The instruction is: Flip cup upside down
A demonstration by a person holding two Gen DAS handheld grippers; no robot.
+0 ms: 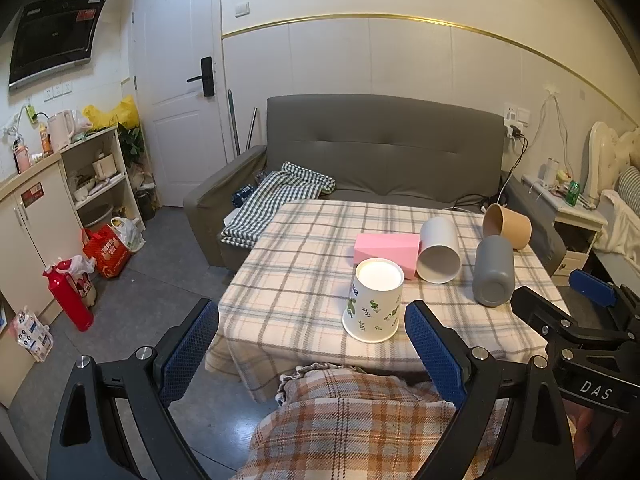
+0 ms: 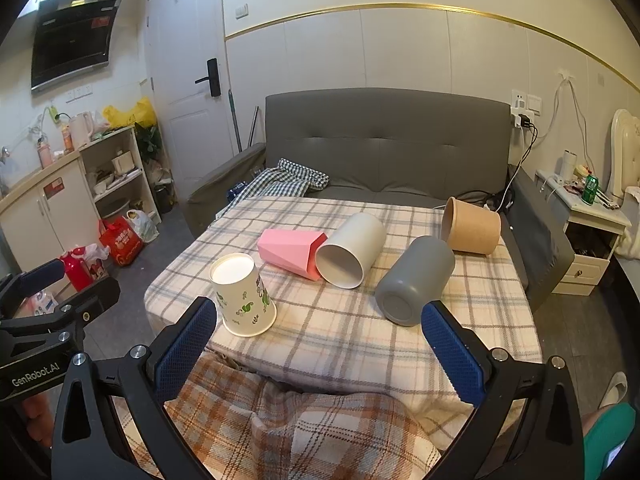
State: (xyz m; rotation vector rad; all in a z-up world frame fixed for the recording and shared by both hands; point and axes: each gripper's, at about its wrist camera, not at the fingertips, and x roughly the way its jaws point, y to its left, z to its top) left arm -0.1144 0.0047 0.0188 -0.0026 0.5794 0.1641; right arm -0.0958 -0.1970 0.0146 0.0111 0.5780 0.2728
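"DAS" is printed on the right gripper (image 2: 318,340), "GenRobot.AI" on the left gripper (image 1: 312,340); both gape wide, holding nothing. The leaf-printed paper cup (image 1: 374,300) already stands mouth-down near the front edge of the plaid-clothed table (image 1: 304,256).

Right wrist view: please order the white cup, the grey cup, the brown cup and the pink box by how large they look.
1. grey cup and white cup: they look alike, and the grey one is nearer, so no ranking.
2. pink box.
3. brown cup, though it lies farthest, so its true size is unsure.
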